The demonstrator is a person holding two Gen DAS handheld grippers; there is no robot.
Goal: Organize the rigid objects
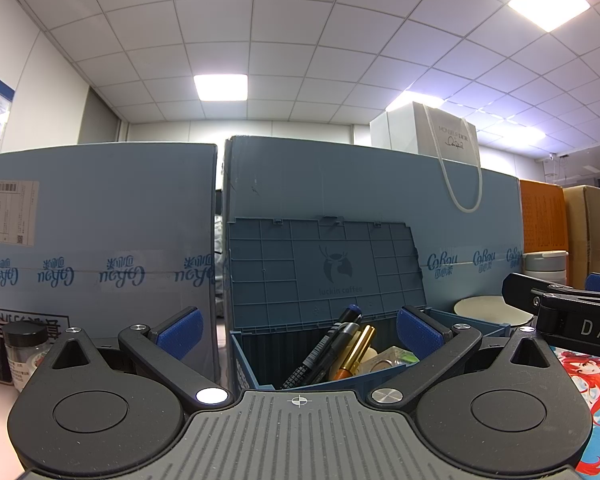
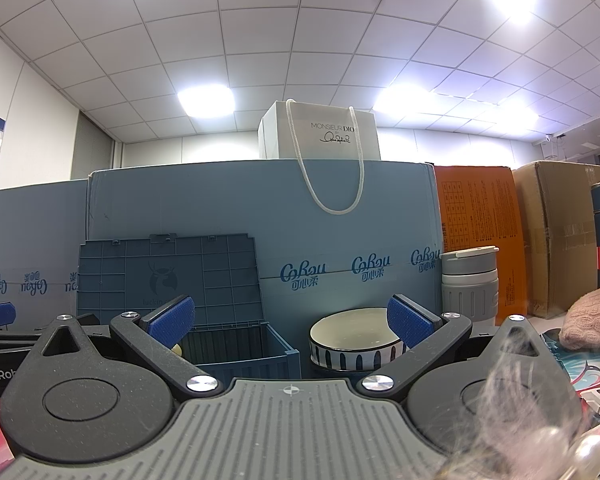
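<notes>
Between the left gripper's spread, empty jaws stands an open blue plastic box holding pens. Right gripper, likewise released, faces a striped ceramic bowl beside it, blue cardboard cartons walling behind

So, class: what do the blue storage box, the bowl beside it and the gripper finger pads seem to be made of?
Storage box: moulded plastic, matte, judging by the ribbed grid inside its raised lid.
Bowl: probably glazed ceramic, glossy cream inside, dark stripes outside.
Finger pads: blue, with a fine woven-looking texture, perhaps rubber or fabric grip; the look leaves it open.

pens upright in blue box
</notes>
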